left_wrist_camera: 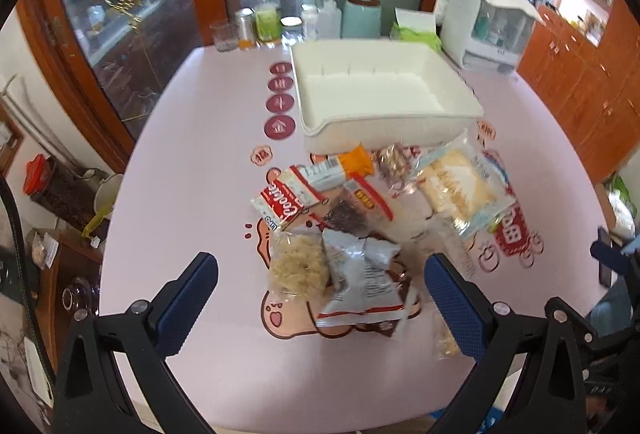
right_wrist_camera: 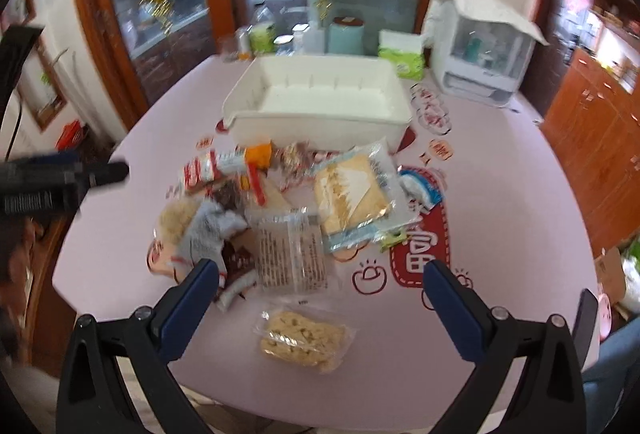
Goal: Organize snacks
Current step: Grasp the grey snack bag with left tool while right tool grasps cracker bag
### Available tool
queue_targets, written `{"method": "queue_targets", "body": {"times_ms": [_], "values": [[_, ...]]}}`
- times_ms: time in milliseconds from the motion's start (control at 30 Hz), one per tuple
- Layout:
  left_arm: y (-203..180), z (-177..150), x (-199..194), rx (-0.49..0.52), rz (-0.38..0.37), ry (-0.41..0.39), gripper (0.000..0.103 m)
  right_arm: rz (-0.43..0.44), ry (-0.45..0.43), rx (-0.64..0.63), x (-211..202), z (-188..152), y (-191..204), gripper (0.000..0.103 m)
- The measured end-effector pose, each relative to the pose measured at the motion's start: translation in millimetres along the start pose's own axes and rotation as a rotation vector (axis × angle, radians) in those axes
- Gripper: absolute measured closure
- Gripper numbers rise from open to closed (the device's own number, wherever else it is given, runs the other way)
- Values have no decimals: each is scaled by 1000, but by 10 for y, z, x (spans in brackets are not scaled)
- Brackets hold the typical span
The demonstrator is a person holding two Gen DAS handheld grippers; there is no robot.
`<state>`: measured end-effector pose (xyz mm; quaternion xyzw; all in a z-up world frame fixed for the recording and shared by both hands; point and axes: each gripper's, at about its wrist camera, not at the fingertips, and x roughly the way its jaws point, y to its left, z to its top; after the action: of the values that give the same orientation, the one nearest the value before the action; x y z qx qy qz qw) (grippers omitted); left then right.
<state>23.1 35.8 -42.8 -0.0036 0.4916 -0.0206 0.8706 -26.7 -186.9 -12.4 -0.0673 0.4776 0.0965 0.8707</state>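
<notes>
A pile of snack packets lies on the pink table in front of an empty white bin. It includes a red cookie pack, a grey crinkled bag, a puffed rice cake and a large clear-wrapped cake. My left gripper is open, held above the near packets. In the right wrist view the bin stands behind the pile, the large cake at centre and a rice bar lying nearest. My right gripper is open over a clear packet.
Bottles, a glass, a teal canister, a tissue pack and a white appliance line the table's far edge. The other gripper shows at the left in the right wrist view. Wooden cabinets stand to the right.
</notes>
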Motion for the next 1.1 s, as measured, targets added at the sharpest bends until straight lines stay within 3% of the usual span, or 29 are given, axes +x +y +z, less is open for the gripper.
{"method": "queue_targets", "body": {"times_ms": [233, 400, 633, 733, 800, 833, 900, 1100], "values": [[102, -181, 655, 13, -63, 179, 1, 88, 52, -220, 471, -319, -10, 10], [-39, -288, 956, 2, -99, 250, 1, 158, 111, -412, 799, -545, 97, 16], [-263, -242, 1351, -39, -124, 352, 3, 239, 202, -609, 1170, -780, 268, 17], [-338, -249, 1501, -49, -116, 391, 11, 259, 226, -691, 1264, -852, 333, 17], [-374, -274, 1598, -48, -102, 419, 24, 271, 237, -710, 1318, -884, 355, 20], [-399, -295, 1631, -42, -96, 428, 26, 281, 255, -707, 1356, -884, 354, 29], [-443, -326, 1653, -35, -122, 436, 41, 306, 276, -685, 1408, -871, 351, 36], [-635, -445, 1605, 38, -72, 396, 50, 318, 271, -592, 1318, -782, 221, 44]]}}
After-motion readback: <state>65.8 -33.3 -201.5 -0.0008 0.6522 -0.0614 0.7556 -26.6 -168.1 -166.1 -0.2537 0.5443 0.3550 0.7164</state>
